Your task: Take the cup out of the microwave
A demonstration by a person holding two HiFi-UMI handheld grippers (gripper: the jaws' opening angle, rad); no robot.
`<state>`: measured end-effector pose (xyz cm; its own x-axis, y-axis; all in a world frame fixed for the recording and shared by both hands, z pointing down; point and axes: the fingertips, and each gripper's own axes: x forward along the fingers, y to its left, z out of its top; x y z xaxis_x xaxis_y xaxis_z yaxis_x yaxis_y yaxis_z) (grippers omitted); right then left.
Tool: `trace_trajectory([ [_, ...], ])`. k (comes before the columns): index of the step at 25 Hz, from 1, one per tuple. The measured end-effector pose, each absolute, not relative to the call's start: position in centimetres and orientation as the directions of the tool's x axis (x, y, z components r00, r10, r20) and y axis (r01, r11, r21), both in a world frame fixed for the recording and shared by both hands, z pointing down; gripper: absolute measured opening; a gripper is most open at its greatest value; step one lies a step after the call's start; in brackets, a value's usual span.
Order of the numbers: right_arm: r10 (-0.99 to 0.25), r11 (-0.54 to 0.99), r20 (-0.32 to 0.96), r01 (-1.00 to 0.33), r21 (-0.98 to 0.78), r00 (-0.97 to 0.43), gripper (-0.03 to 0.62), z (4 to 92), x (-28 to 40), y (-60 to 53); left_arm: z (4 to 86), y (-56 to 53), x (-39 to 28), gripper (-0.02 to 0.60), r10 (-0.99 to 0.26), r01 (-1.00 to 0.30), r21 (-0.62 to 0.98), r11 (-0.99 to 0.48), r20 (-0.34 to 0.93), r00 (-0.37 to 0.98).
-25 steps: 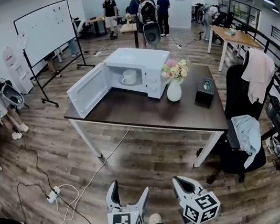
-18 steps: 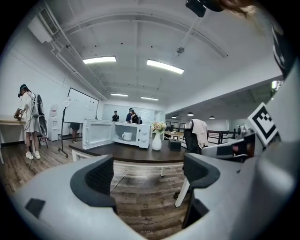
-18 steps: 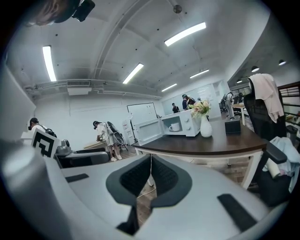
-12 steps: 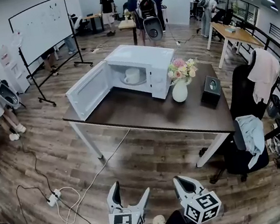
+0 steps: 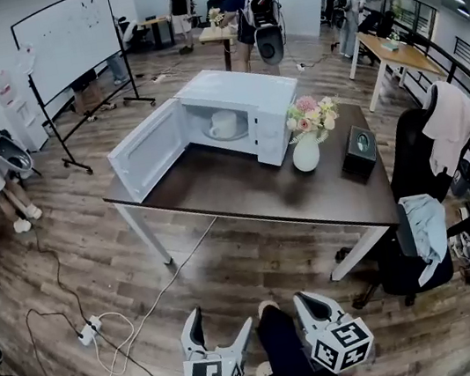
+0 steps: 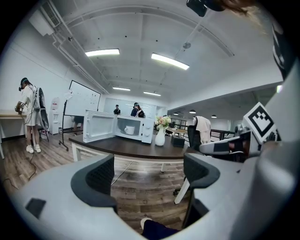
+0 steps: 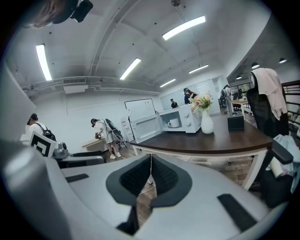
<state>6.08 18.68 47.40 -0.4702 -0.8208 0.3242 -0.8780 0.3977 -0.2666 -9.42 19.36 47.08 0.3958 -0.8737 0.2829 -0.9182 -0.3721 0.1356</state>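
We hold both grippers low over the wood floor, well short of the table. Our left gripper has its jaws wide apart with nothing between them but floor. Our right gripper has its jaws pressed together, pads touching, gripping nothing. A dark trouser leg shows between the two. To the left on the floor lie a power strip and loose cables. Further off stands the dark table, well apart from both grippers. On it sits the white microwave, its door swung open to the left. The white cup stands upright inside the microwave. Just right of the microwave is a white vase of flowers, then a black box. A chair draped with cloth stands at the table's right end. Beyond are a whiteboard and several people.
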Motion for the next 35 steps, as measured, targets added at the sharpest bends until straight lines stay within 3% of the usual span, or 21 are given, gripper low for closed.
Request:
trace_trajectory([
  [35, -0.771, 0.461, 0.335, -0.838, -0.293, -0.541, -0.006, 49.2, 6.3, -13.7, 47.7, -12.4, -7.5, 0.459, -0.874, -0.923, 0.144, -0.357, 0.297, 0.384],
])
